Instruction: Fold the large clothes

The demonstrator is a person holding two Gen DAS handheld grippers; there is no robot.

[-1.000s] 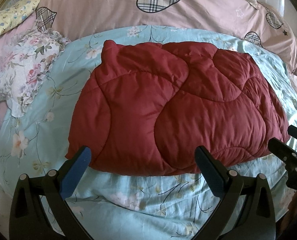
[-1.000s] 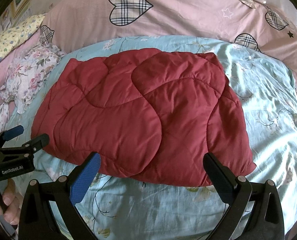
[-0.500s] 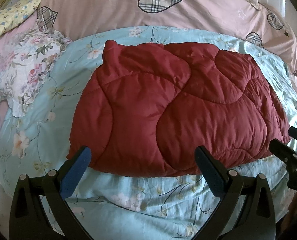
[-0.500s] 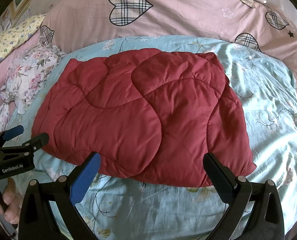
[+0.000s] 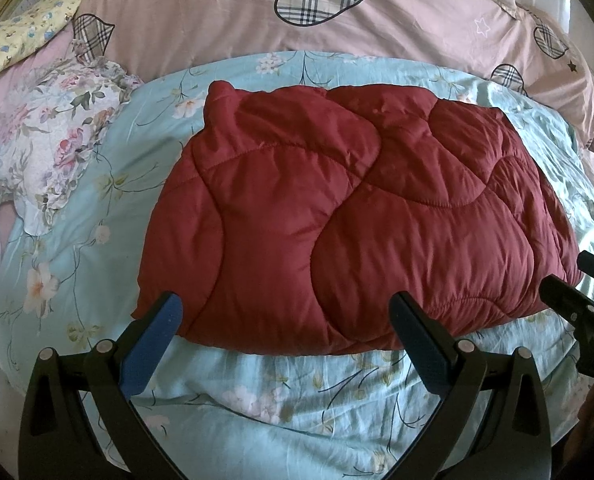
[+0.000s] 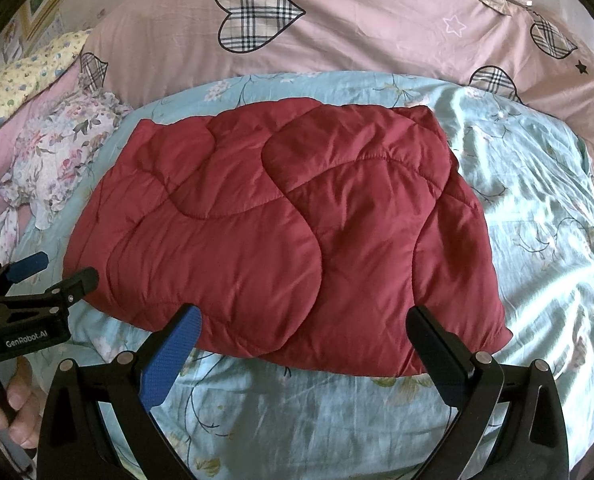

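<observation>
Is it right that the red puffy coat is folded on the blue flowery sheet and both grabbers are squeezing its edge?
Not quite. The red puffy coat is folded on the blue flowery sheet, but both wrist views show the left gripper and right gripper open, holding nothing.

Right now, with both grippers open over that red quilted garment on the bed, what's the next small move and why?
Probably ease both grippers forward and down to the near hem. The left gripper and right gripper are open and hold nothing, just short of the red quilted garment, which lies as a flat folded block on the blue floral sheet.
</observation>
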